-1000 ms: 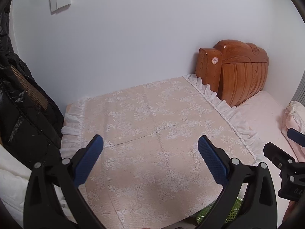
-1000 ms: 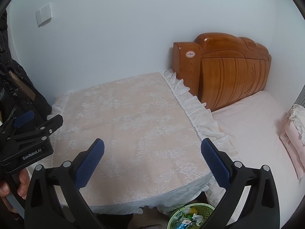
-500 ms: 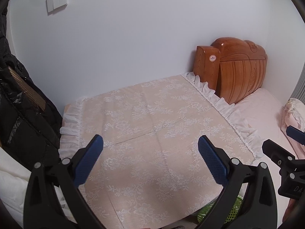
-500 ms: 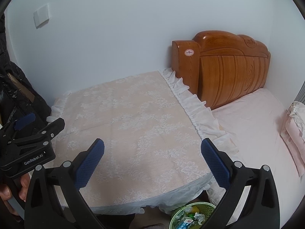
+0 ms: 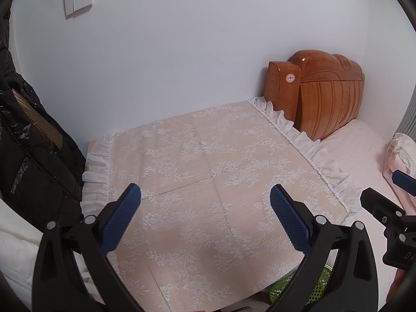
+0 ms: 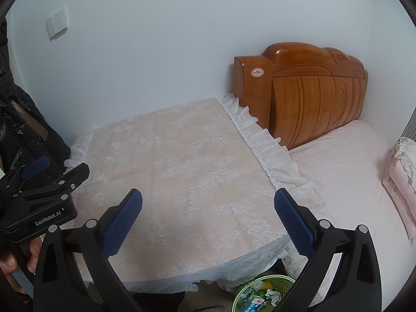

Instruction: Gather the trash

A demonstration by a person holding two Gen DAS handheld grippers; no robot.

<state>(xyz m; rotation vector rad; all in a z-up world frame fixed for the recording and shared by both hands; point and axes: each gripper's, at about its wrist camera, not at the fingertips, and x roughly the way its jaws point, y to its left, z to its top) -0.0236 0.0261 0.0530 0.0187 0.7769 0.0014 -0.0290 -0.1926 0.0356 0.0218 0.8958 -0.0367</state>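
A green mesh waste basket [image 6: 283, 282] stands on the floor below the table's front right corner, holding paper scraps and wrappers [image 6: 262, 295]; its rim also shows in the left wrist view [image 5: 319, 286]. My left gripper [image 5: 205, 215] is open and empty above the table's lace cloth [image 5: 208, 182]. My right gripper [image 6: 208, 217] is open and empty above the same cloth [image 6: 182, 161]. Each gripper shows in the other's view: the left [image 6: 39, 197] at the left edge, the right [image 5: 390, 213] at the right edge. No loose trash shows on the cloth.
A wooden headboard [image 6: 312, 93] and a bed with a pink sheet [image 6: 351, 171] lie right of the table. A pink pillow [image 6: 400, 182] is at the far right. A black jacket [image 5: 28, 150] hangs at the left. The white wall [image 5: 182, 52] is behind.
Both grippers have drawn back and risen slightly, so the table looks a little farther off. Their jaws stay open and empty.
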